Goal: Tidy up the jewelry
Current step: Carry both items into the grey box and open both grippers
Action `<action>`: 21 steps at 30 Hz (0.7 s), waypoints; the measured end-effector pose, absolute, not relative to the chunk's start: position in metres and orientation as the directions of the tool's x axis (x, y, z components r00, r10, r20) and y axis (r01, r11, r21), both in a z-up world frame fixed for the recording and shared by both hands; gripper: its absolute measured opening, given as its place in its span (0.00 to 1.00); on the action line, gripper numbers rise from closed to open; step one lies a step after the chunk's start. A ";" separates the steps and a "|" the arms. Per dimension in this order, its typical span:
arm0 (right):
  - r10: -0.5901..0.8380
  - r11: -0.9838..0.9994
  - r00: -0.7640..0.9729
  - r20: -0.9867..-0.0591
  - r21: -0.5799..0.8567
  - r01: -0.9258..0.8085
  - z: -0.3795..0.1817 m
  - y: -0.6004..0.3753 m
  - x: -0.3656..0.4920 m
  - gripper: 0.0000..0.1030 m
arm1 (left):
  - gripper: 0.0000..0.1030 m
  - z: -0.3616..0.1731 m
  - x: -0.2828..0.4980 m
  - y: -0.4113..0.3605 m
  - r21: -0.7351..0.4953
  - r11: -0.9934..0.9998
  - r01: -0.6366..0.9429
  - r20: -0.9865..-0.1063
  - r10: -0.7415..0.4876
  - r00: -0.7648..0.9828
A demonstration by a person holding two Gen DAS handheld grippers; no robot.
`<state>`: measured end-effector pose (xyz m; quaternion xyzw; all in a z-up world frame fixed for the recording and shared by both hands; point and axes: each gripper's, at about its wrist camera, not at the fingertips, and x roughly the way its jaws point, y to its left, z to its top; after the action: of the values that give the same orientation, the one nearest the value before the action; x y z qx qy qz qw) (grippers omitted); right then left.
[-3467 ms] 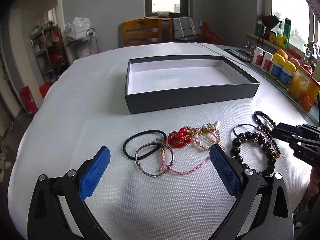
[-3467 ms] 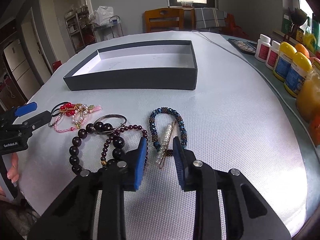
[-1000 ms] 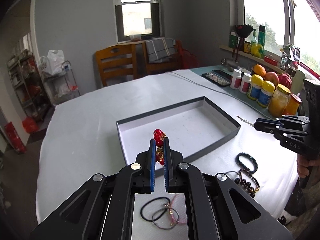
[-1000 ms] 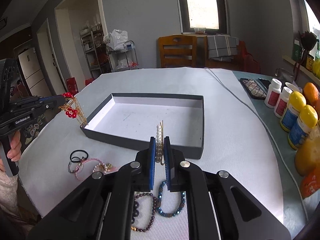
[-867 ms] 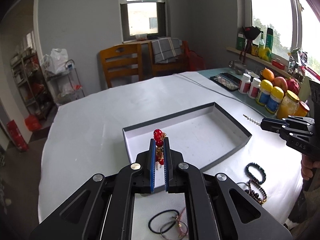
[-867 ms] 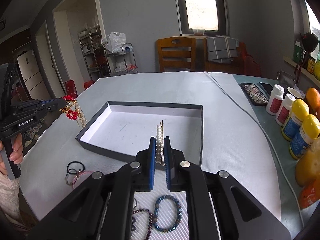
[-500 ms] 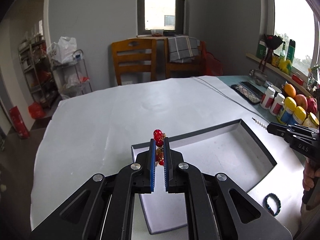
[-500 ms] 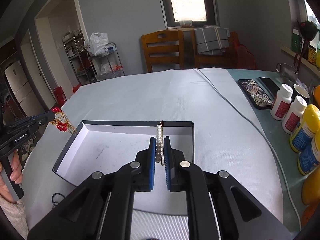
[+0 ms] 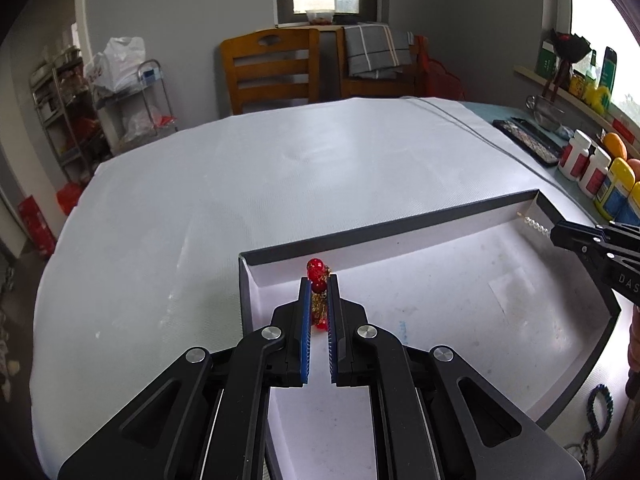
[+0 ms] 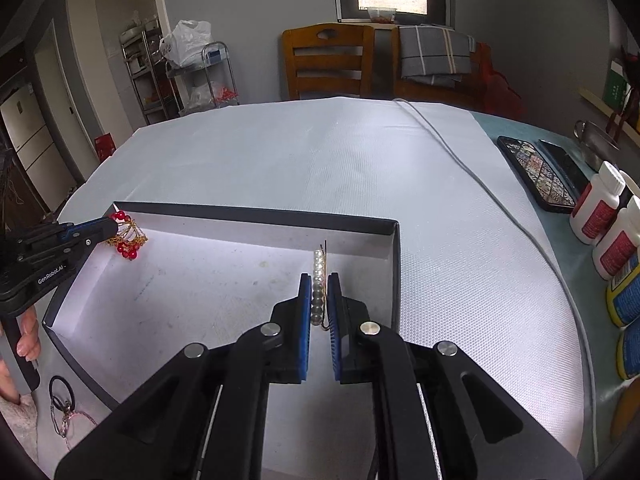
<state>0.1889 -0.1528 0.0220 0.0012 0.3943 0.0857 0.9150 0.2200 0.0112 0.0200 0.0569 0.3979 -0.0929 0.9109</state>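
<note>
My left gripper [image 9: 319,285] is shut on a red bead ornament with gold chain [image 9: 317,276] and holds it over the far left corner of the dark open box [image 9: 384,231]. In the right wrist view that ornament [image 10: 127,240] hangs from the left gripper [image 10: 110,227] just above the box floor. My right gripper [image 10: 319,282] is shut on a pearl hair clip [image 10: 319,280] over the far right corner of the box [image 10: 256,213]. The clip [image 9: 534,223] also shows in the left wrist view, sticking out of the right gripper [image 9: 558,234].
A black hair tie and a pink cord [image 10: 60,398] lie on the white mat in front of the box's left side. A blue bead bracelet [image 9: 600,404] lies right of the box. Bottles [image 10: 600,208], phones [image 10: 538,174] and a grey cable [image 10: 472,176] sit on the right.
Both grippers have moved forward and down with their pieces, from above the table to low over the box's far corners. Both stay shut.
</note>
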 end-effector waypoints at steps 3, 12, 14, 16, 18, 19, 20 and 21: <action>0.124 0.988 0.664 -0.738 0.029 -0.152 0.016 -0.147 0.188 0.08 | 0.07 0.013 0.222 0.011 0.031 0.975 0.221 -0.757 -0.122 0.642; 0.067 0.989 0.635 -0.769 -0.035 -0.146 0.001 -0.144 0.189 0.08 | 0.07 0.004 0.224 0.014 0.017 0.974 0.226 -0.769 -0.132 0.626; 0.059 0.988 0.640 -0.766 -0.048 -0.149 0.000 -0.143 0.189 0.08 | 0.07 0.003 0.224 0.014 0.016 0.975 0.224 -0.770 -0.131 0.625; 0.067 0.988 0.640 -0.766 -0.038 -0.149 0.000 -0.144 0.190 0.08 | 0.09 0.003 0.224 0.015 0.011 0.975 0.222 -0.771 -0.133 0.623; 0.077 0.989 0.639 -0.765 -0.025 -0.149 0.000 -0.146 0.191 0.08 | 0.14 0.003 0.224 0.015 0.003 0.975 0.223 -0.773 -0.140 0.619; 0.080 0.989 0.640 -0.764 -0.022 -0.149 0.001 -0.147 0.191 0.08 | 0.16 0.004 0.224 0.015 0.000 0.975 0.223 -0.771 -0.142 0.620; 0.082 0.988 0.641 -0.763 -0.020 -0.150 0.001 -0.147 0.191 0.08 | 0.19 0.004 0.224 0.015 -0.003 0.974 0.226 -0.769 -0.147 0.622; 0.083 0.989 0.641 -0.763 -0.018 -0.149 0.001 -0.148 0.191 0.08 | 0.21 0.005 0.223 0.015 0.002 0.974 0.228 -0.766 -0.145 0.626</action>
<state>0.1910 -0.1477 0.0010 -0.0393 0.4185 0.0642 0.9051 0.2230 0.0147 0.0046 0.0492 0.4199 -0.1034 0.9003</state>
